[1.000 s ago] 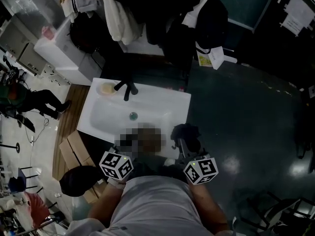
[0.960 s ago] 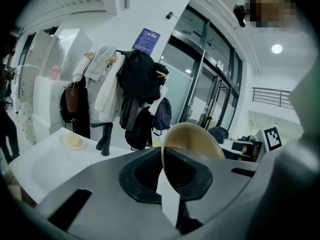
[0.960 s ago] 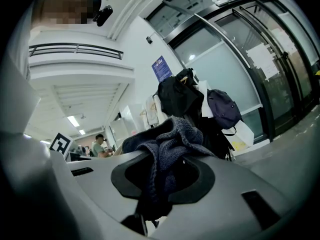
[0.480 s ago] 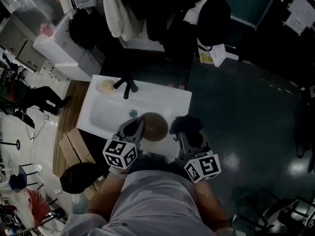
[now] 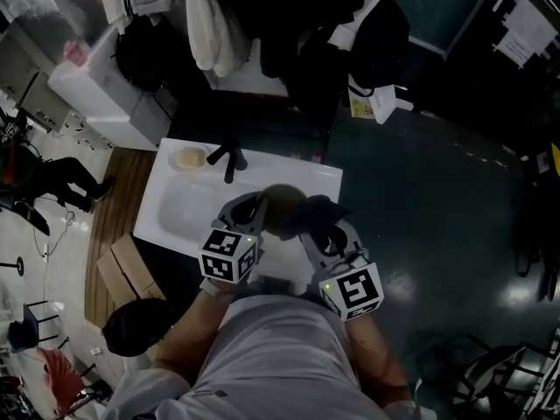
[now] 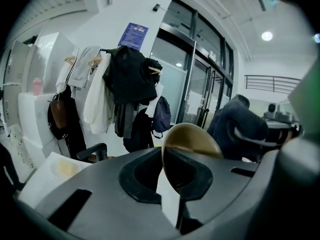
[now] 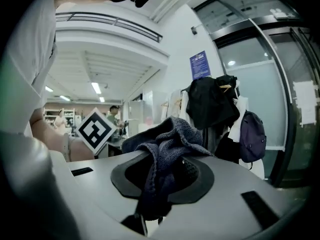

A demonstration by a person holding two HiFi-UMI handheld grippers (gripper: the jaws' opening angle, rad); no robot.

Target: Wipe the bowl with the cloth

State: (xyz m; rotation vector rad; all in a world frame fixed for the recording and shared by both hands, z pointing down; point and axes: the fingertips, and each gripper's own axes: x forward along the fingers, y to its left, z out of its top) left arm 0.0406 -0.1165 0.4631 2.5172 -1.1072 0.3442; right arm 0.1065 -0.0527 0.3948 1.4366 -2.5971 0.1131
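The round brown bowl (image 5: 278, 210) sits at mid-frame in the head view, above the near edge of a white rectangular sink (image 5: 175, 213). The left gripper (image 5: 249, 213) has its jaws closed on the bowl's rim, edge-on. Just to the right, the right gripper (image 5: 324, 227) is clamped on a crumpled dark blue knitted cloth (image 5: 313, 208), right beside the bowl. Farther up stands a black faucet (image 5: 229, 158), with dark hanging coats (image 5: 289, 24) at the top.
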